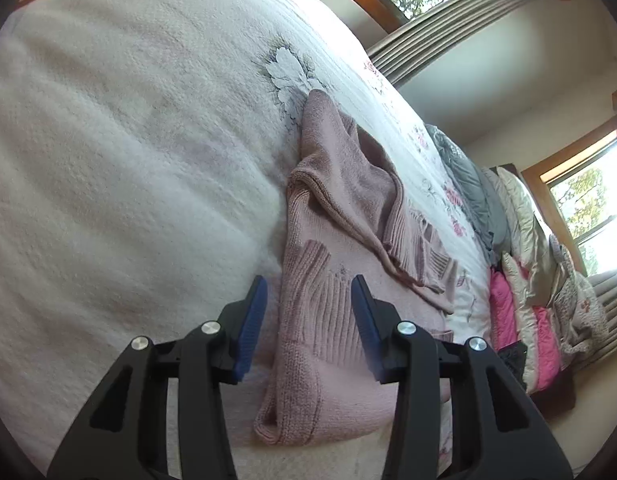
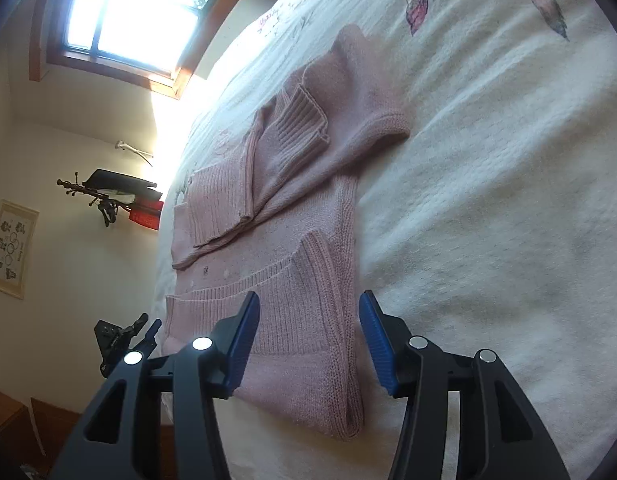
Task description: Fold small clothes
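In the left wrist view, a pink knit sweater [image 1: 328,280] lies on a white bed cover [image 1: 128,140], with its sleeves folded across its front. The left hand-held gripper [image 1: 310,324] hovers just over the ribbed bottom end of the sweater, its two blue fingers spread wide with nothing between them. Far past the sweater, pillows [image 1: 520,240] are piled at the end of the bed. In the right wrist view, the same sweater [image 2: 300,208] lies flat, and the right hand-held gripper [image 2: 310,340] hangs over the sweater's near edge, also spread and holding nothing. The sweater looks soft, floppy and light, so it will likely sag and bend when lifted. The thick ribbed hem, at its two corners, seems the best place to pinch, one corner for each hand-held gripper.
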A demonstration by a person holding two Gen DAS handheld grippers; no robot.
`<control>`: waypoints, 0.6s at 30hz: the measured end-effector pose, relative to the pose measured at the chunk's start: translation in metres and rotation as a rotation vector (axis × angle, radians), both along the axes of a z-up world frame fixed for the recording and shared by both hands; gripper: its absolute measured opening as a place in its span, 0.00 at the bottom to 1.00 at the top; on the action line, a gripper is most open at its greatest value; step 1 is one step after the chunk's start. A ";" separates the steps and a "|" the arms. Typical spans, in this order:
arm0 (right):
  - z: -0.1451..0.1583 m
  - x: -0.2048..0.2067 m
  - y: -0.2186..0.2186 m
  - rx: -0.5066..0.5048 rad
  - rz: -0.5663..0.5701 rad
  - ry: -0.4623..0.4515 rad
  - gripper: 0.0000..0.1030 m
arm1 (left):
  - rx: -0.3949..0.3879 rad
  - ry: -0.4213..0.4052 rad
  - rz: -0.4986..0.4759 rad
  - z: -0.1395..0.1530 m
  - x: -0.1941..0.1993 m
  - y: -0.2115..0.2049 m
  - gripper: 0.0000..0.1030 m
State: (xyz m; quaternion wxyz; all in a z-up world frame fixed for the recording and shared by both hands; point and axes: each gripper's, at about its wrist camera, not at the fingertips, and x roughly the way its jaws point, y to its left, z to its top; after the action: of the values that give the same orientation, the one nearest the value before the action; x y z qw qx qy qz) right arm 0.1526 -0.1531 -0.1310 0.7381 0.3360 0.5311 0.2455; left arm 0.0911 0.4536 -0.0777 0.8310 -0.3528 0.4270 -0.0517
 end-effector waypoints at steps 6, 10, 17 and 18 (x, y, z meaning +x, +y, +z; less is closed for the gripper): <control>0.013 -0.001 0.003 -0.070 0.026 -0.043 0.52 | 0.206 0.025 -0.091 -0.003 0.027 -0.031 0.45; 0.017 0.002 0.013 -0.111 0.061 -0.063 0.52 | 0.383 0.048 -0.153 -0.008 0.048 -0.055 0.42; 0.021 0.014 0.039 -0.249 0.154 -0.120 0.53 | 0.478 0.023 -0.194 -0.003 0.046 -0.071 0.08; 0.022 0.016 0.044 -0.273 0.171 -0.132 0.54 | 0.466 0.006 -0.192 0.000 0.043 -0.069 0.08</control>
State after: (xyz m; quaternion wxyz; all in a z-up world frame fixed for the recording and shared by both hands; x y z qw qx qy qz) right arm 0.1691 -0.1093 -0.1092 0.7865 0.1693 0.5367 0.2544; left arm 0.1336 0.3842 -0.0773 0.8800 -0.1098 0.4612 -0.0294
